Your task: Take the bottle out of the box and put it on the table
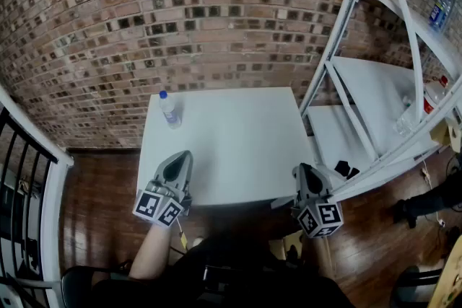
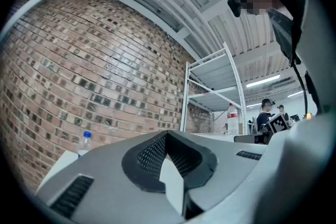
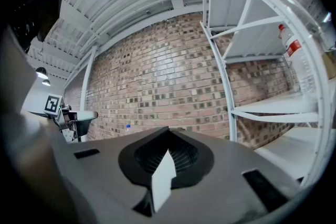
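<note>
At far left, a black railing above a wood floor. Across the far side, a brick wall. On the far left corner of the white table, standing upright: the bottle, clear plastic with a blue cap, well apart from both grippers. At the table's near edge, the left gripper, angled a little upward toward the wall, jaws pressed together with nothing between them, its marker cube hanging just off the table. Further right, by the near right corner, the right gripper, held level, jaws likewise closed tight and empty. Beyond the table's right edge, a white metal rack with slanting braces. On one of its shelves, a red-label bottle. Near the bottom edge, an arm and dark clothing of the person holding both grippers.
</note>
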Demonstrator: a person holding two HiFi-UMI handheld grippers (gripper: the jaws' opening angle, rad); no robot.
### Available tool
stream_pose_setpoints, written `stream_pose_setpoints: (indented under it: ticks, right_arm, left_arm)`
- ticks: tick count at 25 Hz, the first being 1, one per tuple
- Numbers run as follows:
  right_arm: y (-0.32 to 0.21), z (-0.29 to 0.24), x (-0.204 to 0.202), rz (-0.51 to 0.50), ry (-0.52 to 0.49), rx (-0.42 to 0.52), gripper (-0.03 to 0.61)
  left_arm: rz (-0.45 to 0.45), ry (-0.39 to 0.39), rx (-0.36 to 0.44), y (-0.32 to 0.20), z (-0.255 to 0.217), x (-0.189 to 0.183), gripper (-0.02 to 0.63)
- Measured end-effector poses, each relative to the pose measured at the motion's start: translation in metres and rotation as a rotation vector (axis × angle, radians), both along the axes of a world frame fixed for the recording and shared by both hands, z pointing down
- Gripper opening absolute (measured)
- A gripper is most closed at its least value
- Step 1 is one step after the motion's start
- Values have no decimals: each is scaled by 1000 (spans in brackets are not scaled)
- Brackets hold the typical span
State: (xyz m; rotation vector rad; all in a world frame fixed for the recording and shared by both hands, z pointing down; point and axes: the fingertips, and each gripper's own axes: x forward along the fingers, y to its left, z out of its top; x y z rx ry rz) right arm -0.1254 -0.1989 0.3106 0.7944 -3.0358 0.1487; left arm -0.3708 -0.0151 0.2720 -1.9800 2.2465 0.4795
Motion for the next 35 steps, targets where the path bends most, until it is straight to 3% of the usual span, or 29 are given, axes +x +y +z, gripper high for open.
stream_pose_setpoints:
  ticks: [13,18,22,28,35]
  right_arm:
    - [-32,5,128,191,-12,4,5]
    - [-25,0,174,310,-21,19,5]
    - [-10,3,205,429,-26,11,5]
    - [39,0,239,628,-30,2,4]
    - [108,-5,273,820,-9,-1,3]
  left_arm:
    - [171,-28,36,-86,-4,84,2]
    - [339,-47,27,-120,-4,136,2]
    - [430,-32,20,-132,-4,153,2]
    - [614,-16,27,-144,-11,173,2]
    - [848,-3,13,-139,-9,230,2]
